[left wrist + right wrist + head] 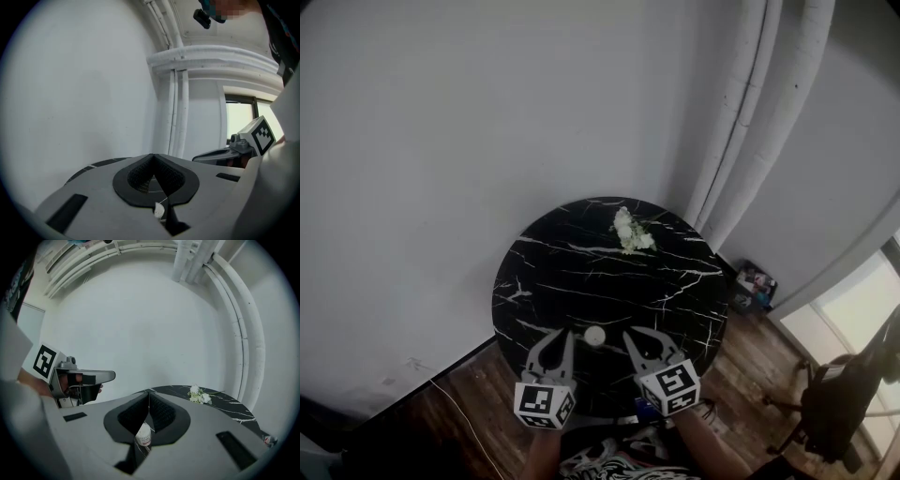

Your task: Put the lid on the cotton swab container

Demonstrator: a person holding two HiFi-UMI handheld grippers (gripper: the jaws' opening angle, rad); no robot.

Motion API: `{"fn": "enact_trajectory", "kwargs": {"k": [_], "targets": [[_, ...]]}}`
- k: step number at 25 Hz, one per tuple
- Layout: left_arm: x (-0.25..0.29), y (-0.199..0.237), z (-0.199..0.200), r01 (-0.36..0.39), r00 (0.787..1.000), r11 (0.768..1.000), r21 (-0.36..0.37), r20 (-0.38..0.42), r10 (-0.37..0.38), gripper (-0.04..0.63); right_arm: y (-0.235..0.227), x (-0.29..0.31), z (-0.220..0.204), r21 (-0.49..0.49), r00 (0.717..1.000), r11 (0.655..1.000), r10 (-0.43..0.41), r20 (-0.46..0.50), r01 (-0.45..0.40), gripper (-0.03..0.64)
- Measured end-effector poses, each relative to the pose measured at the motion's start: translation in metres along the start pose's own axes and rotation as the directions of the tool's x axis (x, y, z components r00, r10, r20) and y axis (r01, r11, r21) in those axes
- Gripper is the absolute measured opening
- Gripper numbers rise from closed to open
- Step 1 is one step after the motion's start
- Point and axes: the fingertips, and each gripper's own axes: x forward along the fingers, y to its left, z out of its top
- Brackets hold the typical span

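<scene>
The cotton swab container [595, 336] is a small white round pot standing near the front edge of the round black marble table [581, 272]. It stands between the tips of my two grippers and touches neither. My left gripper [563, 332] is just left of it and my right gripper [632, 335] just right; both are shut and hold nothing. Past the closed jaws of the right gripper [149, 391], the container [144, 435] shows as a white pot with a reddish band. Below the closed tips of the left gripper [153, 155] only a white sliver of the container [159, 211] shows. No separate lid is visible.
A small bunch of white flowers [630, 232] lies at the table's far side, also seen as the flowers [199, 395]. A white wall and white pipes [741, 122] stand behind. On the wooden floor are a small bin [753, 286] and a chair [839, 398] at right.
</scene>
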Motion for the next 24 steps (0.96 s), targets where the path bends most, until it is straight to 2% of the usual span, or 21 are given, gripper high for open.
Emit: {"fn": "enact_trajectory", "kwargs": {"k": [7, 15, 24], "targets": [[0.005, 0.004, -0.013, -0.038, 0.996, 0.997, 0.06, -0.073, 0.043, 0.012, -0.004, 0.0, 0.0, 0.02, 1.0, 1.0, -0.006, 0.007, 0.006, 0.02], [0.005, 0.01, -0.01, -0.036, 0.998, 0.998, -0.044, -0.046, 0.034, 0.012, -0.007, 0.001, -0.003, 0.041, 1.0, 0.999, -0.008, 0.002, 0.007, 0.019], [0.011, 0.011, -0.014, -0.032, 0.997, 0.999, -0.015, -0.072, 0.031, 0.012, -0.009, 0.006, -0.006, 0.046, 1.0, 0.999, 0.0, -0.012, 0.001, 0.019]]}}
